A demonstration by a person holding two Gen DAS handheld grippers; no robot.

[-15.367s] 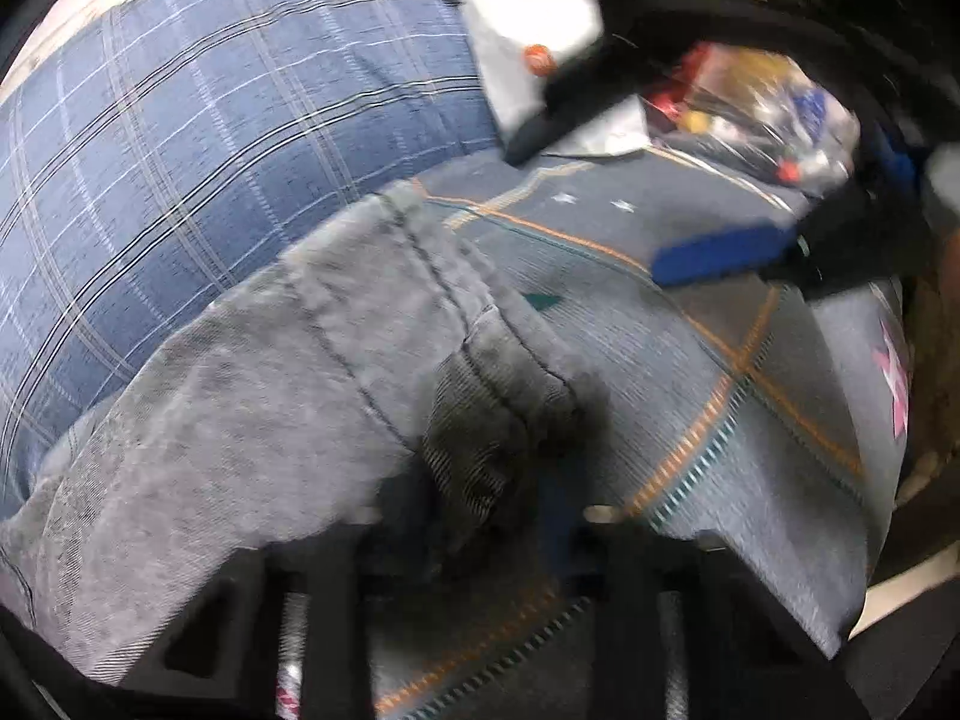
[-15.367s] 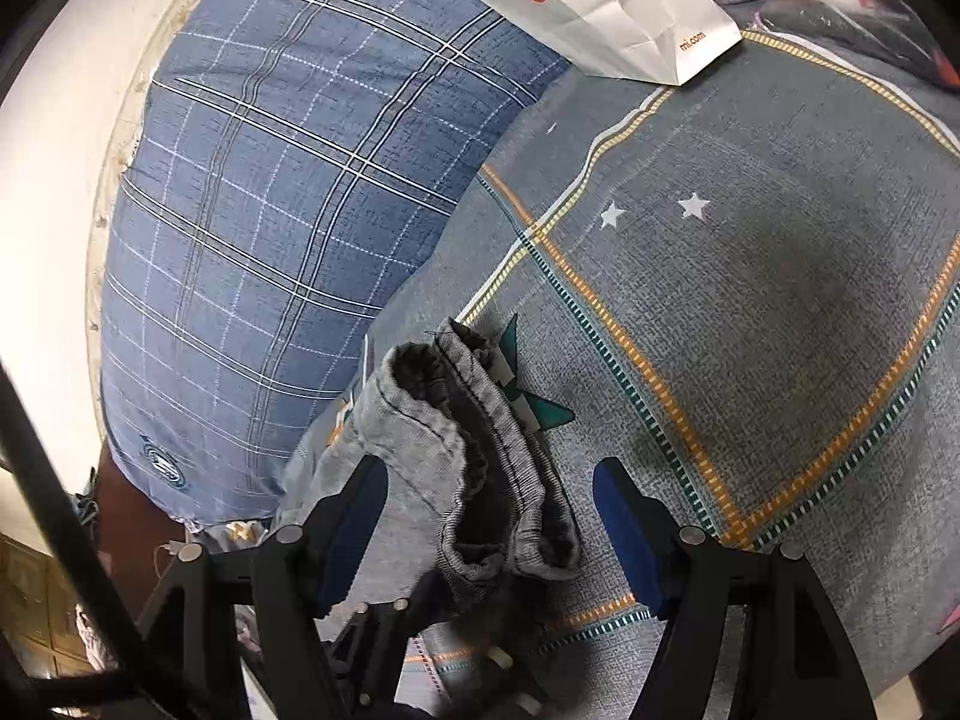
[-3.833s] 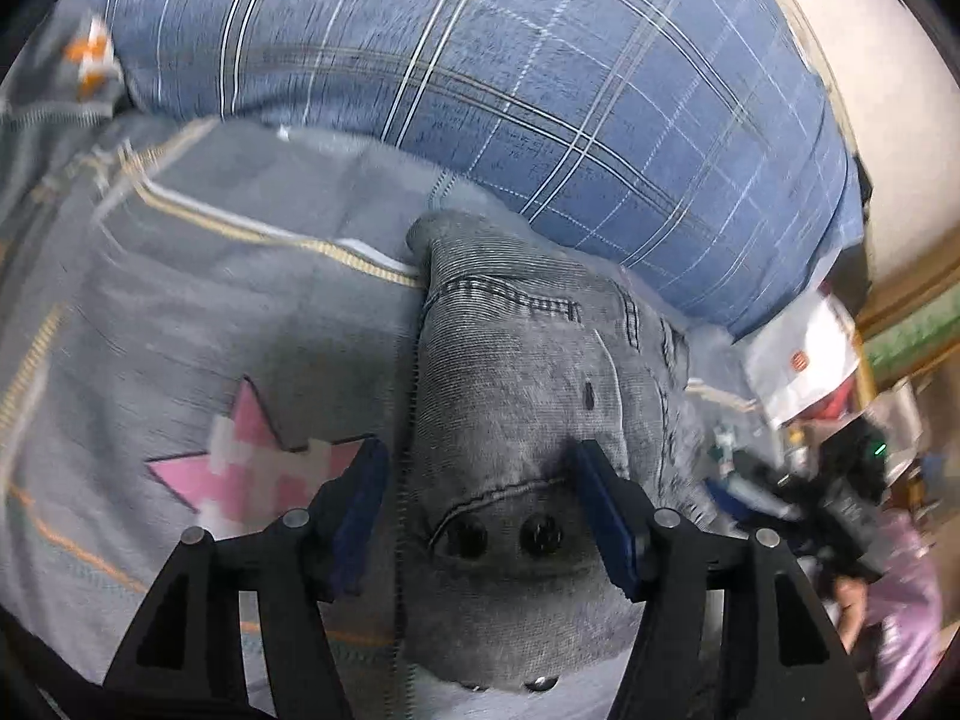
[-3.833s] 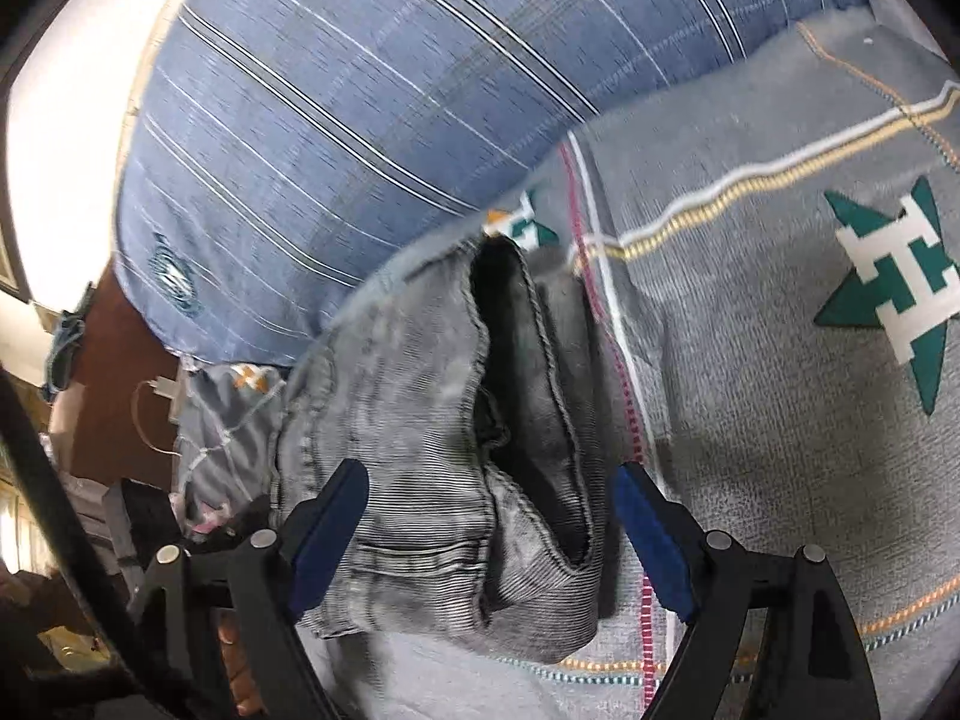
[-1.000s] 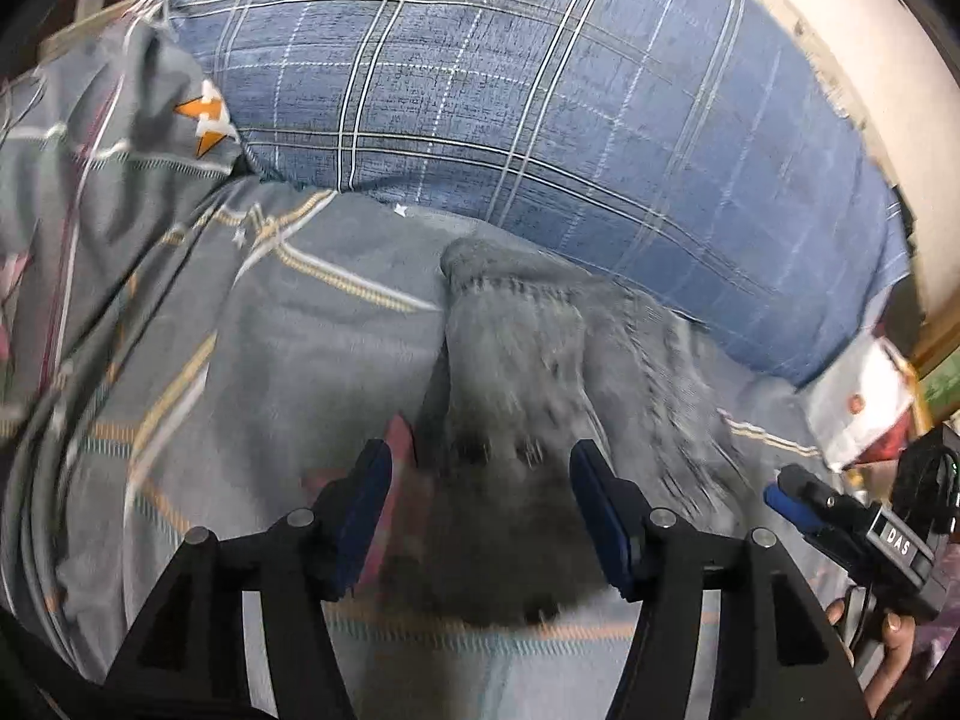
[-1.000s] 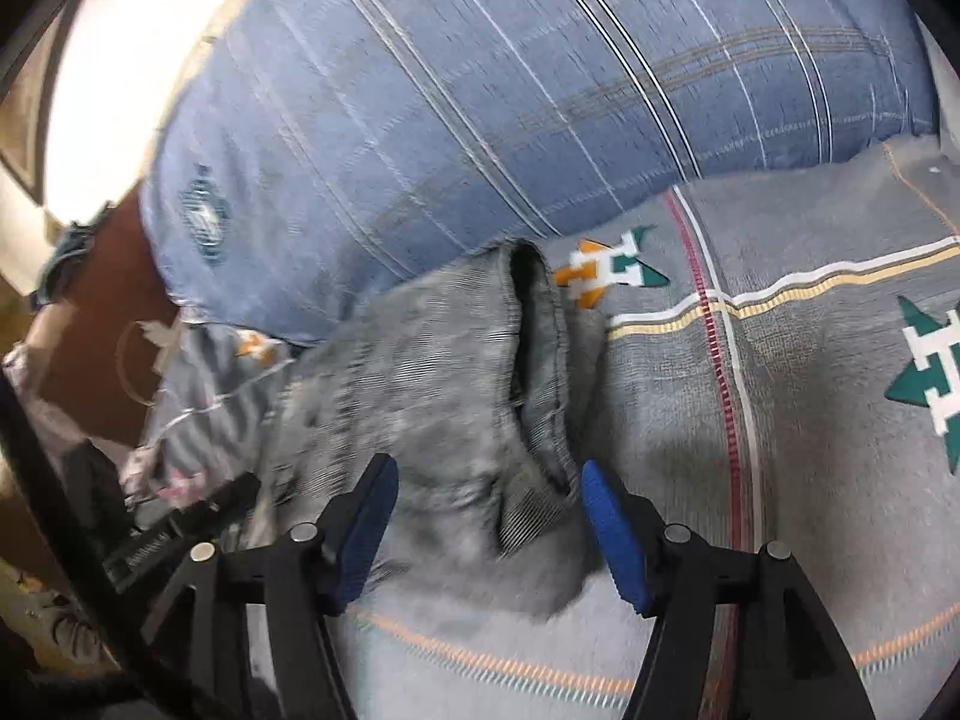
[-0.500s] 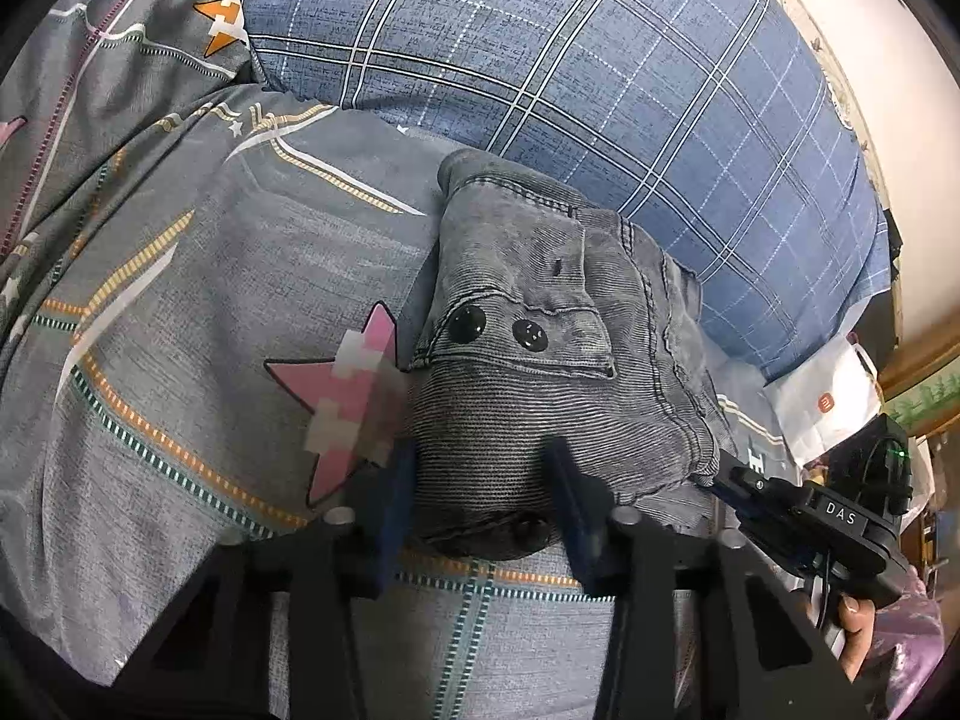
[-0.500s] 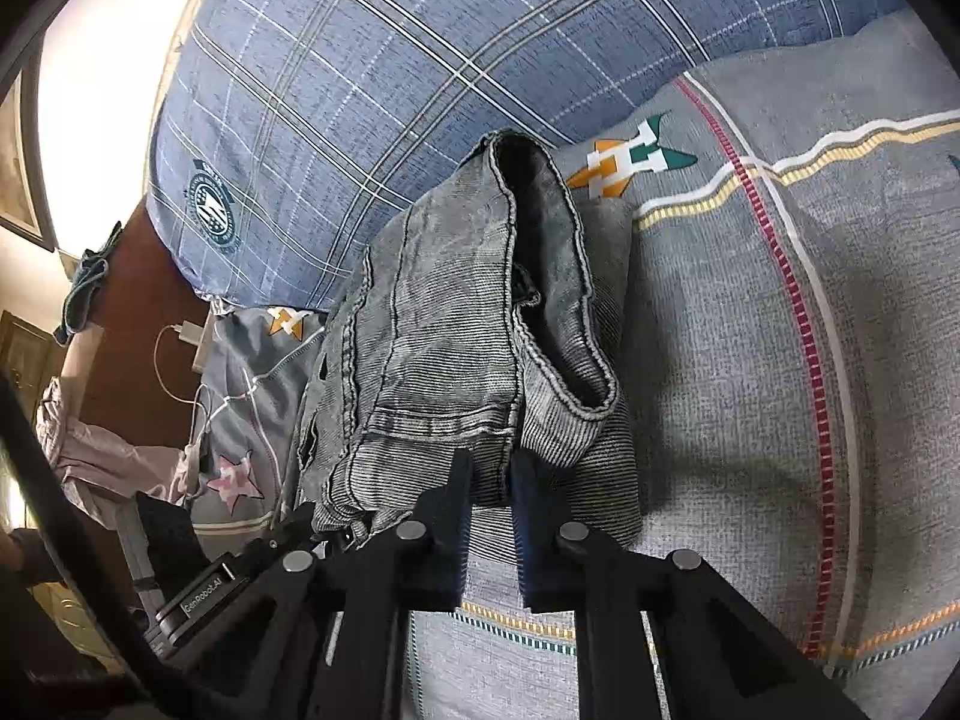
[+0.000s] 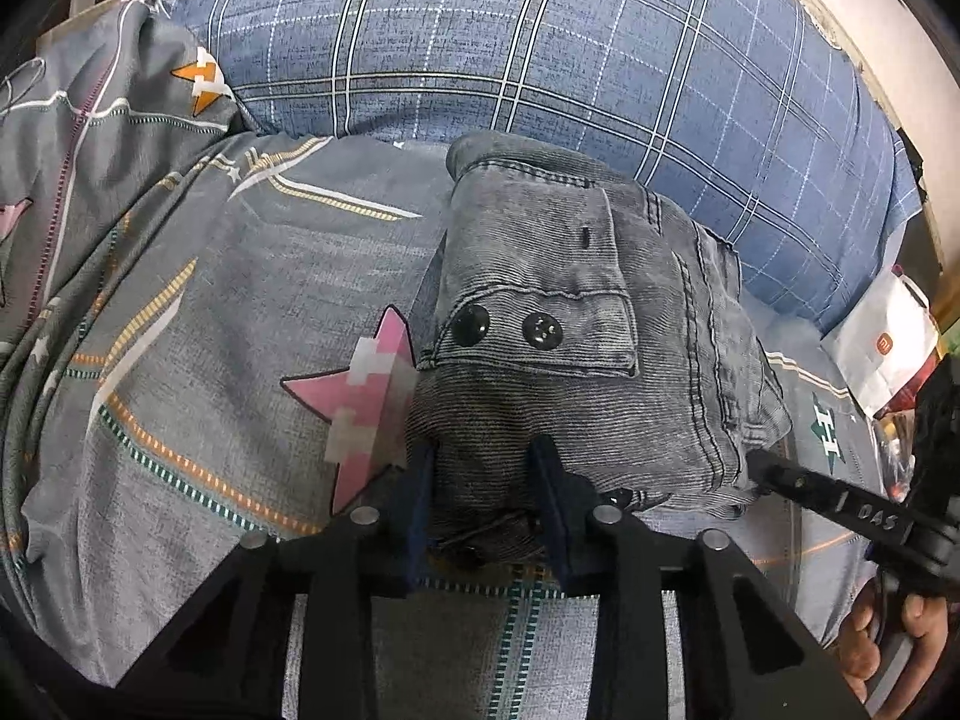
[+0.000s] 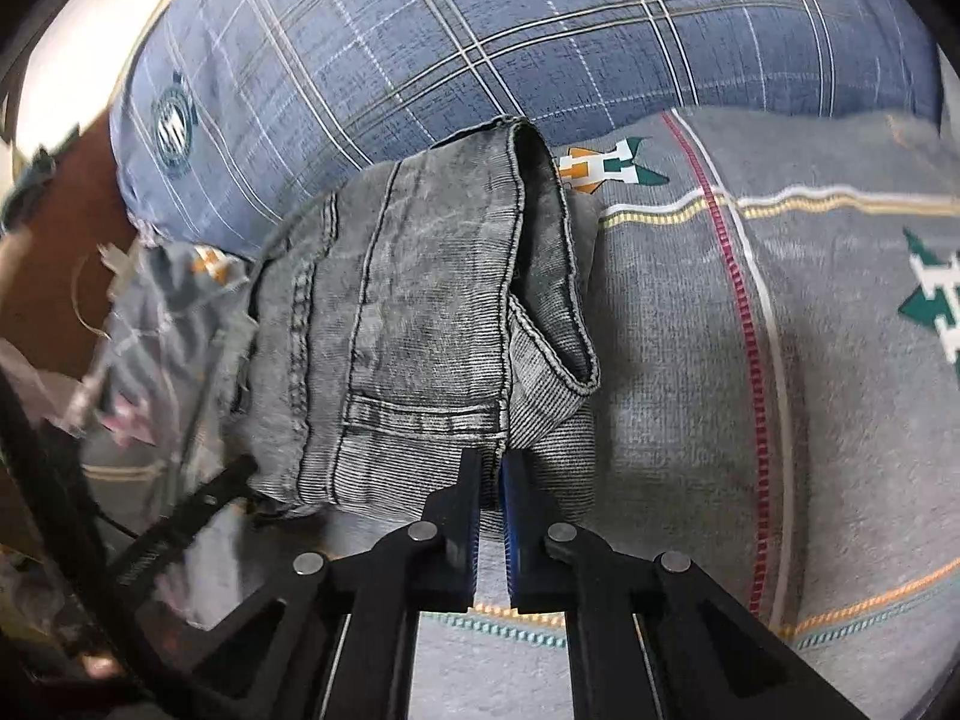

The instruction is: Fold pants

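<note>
A: Pants (image 9: 576,324), grey washed denim, folded into a thick bundle. Two dark buttons and a flap pocket face up, black stitching along the seams. In the right wrist view the folded layers gape on the bundle's right side.

B: Where are they lying?

A: On the bed, on a grey quilt (image 9: 198,324) printed with stars and stripes. The far edge of the bundle touches the blue plaid pillow (image 9: 540,60).

B: And the tongs?

A: Left tongs (image 9: 483,480) are narrowed around a thick bunch of denim at the near edge. Right tongs (image 10: 492,480) are pinched nearly together on a thinner layer of the near edge.

B: Room around it?

A: Bare quilt lies open to the right in the right wrist view and to the left in the left wrist view. A white paper bag (image 9: 882,330) sits well apart, at the pillow's end.
</note>
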